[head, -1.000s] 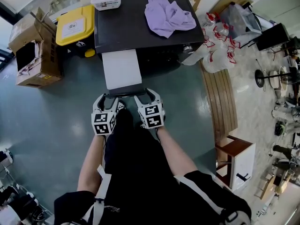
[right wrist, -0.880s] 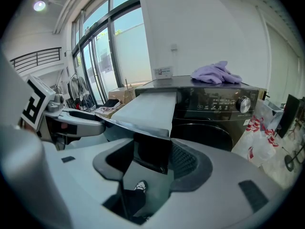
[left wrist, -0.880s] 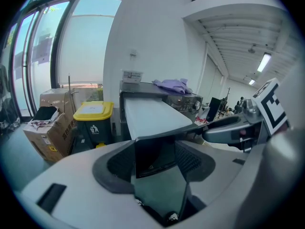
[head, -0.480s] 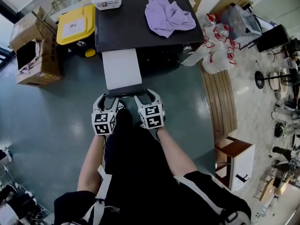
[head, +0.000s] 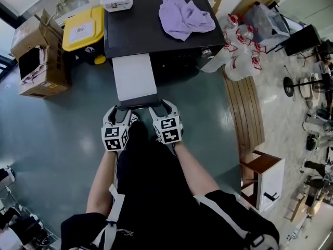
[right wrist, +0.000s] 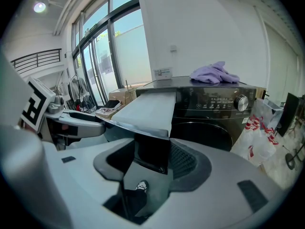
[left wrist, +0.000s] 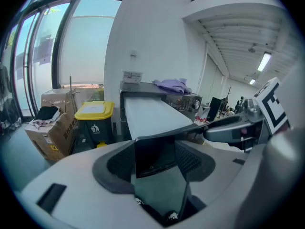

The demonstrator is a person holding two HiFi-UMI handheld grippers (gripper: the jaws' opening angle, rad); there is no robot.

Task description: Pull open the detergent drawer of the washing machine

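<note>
Moved: only right gripper (head: 163, 107), jaws just closing slightly, spread with drawer front between | left gripper (head: 119, 111): spread likewise | drawer (head: 134, 77): pulled out, 6 o'clock of washing machine (head: 151, 33)

Dark-topped washing machine (head: 151, 33) stands at top centre. Its long pale grey detergent drawer (head: 134, 77) is pulled far out toward the person, with its dark front panel nearest. Left gripper (head: 117, 111) and right gripper (head: 163, 108) sit side by side at that panel, jaws apart; contact cannot be confirmed. A crumpled lilac cloth (head: 184, 12) and a white plastic tub (head: 118, 0) lie on the machine's top. A yellow-lidded bin (head: 83, 27) stands just beside the machine.
</note>
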